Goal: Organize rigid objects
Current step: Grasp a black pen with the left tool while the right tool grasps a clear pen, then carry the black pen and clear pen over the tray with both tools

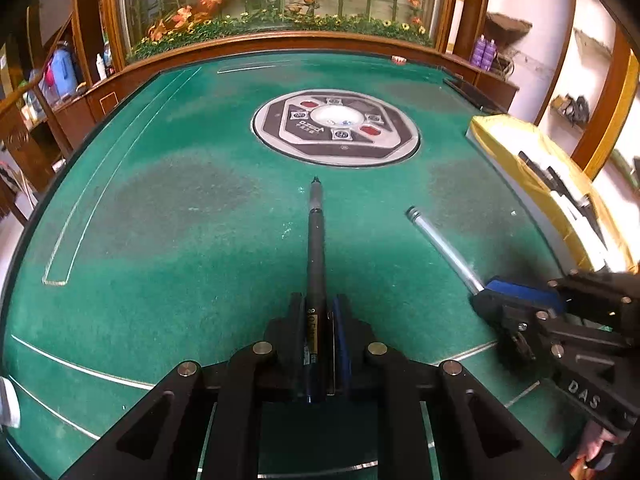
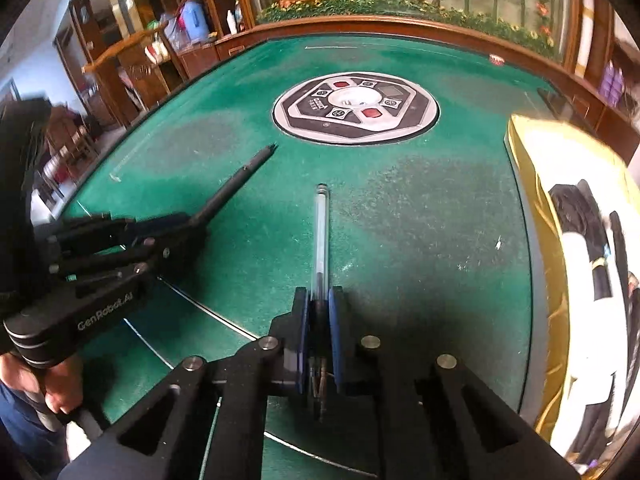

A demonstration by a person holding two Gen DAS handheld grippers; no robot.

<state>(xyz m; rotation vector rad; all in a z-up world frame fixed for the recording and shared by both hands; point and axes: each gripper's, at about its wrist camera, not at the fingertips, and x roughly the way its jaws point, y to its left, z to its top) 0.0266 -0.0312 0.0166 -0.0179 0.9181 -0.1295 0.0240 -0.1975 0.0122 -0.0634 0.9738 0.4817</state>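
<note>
The left gripper (image 1: 316,320) tilts steeply down toward the green felt table (image 1: 180,208), its jaws clamped on the rear of a dark pen (image 1: 315,240). The pen's long axis runs straight out along the fingers toward twelve o'clock in the left wrist view, tip forward, aimed at the round control panel (image 1: 336,128) in the table's middle. The right gripper (image 2: 319,308) is pitched down much the same, its blue pads (image 2: 335,320) closed on a clear pen (image 2: 321,232) whose long axis also points to twelve o'clock in its own view, capped end foremost. From the left view the clear pen slants toward eleven o'clock; from the right view the dark pen slants toward one o'clock. A hand (image 2: 56,392) grips the left gripper's handle at eight o'clock. A yellow box (image 2: 560,240) with dark and white things inside sits at three o'clock.
</note>
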